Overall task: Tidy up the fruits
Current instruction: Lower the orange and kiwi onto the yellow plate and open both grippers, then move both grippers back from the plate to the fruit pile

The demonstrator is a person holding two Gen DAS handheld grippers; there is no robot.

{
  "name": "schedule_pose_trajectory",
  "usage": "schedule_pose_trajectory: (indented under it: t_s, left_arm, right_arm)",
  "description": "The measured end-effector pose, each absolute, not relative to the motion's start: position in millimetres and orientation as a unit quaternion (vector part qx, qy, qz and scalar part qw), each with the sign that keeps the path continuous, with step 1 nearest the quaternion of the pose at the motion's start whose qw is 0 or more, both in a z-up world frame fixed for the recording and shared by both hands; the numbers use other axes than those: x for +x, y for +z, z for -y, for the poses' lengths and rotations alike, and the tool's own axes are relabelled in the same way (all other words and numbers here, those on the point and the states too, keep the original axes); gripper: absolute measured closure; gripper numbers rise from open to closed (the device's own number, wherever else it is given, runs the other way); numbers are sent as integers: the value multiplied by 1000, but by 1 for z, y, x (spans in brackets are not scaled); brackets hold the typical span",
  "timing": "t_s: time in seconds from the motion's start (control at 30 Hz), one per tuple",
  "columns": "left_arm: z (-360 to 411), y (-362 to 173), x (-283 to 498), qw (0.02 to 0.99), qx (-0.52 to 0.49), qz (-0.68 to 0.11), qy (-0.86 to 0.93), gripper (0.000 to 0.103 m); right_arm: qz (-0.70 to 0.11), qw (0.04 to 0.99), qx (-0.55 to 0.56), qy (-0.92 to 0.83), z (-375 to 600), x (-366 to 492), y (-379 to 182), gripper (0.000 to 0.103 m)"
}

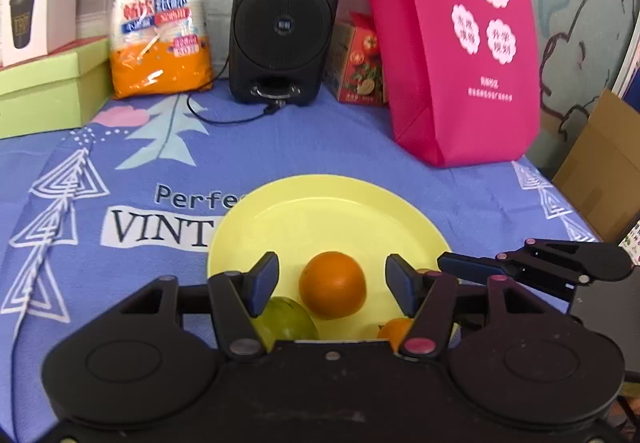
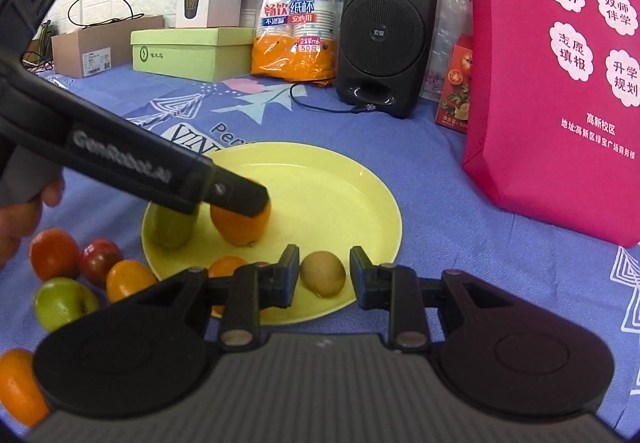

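A yellow plate (image 1: 328,211) lies on the blue cloth; it also shows in the right wrist view (image 2: 340,187). On it sit an orange (image 1: 332,284), a green fruit (image 1: 286,319) and a brown kiwi (image 2: 323,273). My left gripper (image 1: 332,281) is open, with its fingers on either side of the orange and not touching it. The same orange (image 2: 240,229) and green fruit (image 2: 172,229) show under the left gripper's body in the right wrist view. My right gripper (image 2: 324,275) is open with the kiwi between its fingers, not gripped.
Several loose fruits lie left of the plate: an orange-red one (image 2: 54,253), a dark red one (image 2: 100,259), an orange (image 2: 128,279) and a green apple (image 2: 64,303). A black speaker (image 1: 284,15), a pink bag (image 1: 460,43), a paper-cup pack (image 1: 160,11) and boxes stand at the back.
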State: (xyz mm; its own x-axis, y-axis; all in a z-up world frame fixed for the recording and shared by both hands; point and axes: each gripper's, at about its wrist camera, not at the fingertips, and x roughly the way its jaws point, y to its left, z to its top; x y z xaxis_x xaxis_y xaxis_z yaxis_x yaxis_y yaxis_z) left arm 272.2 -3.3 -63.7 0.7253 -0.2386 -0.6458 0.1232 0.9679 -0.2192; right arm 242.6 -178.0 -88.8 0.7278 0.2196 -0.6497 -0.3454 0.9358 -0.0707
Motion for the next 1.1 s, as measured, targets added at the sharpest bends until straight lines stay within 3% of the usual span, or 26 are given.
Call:
schedule_pose_trajectory:
  t_s: [0.6,1.1]
  left_arm:
    - [-24,-30,132,954,-37,-290,-63,43]
    - [-22,-87,89,939,10,-342,-12,44]
  right_arm:
    - [-291,940,-71,163,189,148,-51,77]
    - [-339,924,-68,162,183,103,-86,74]
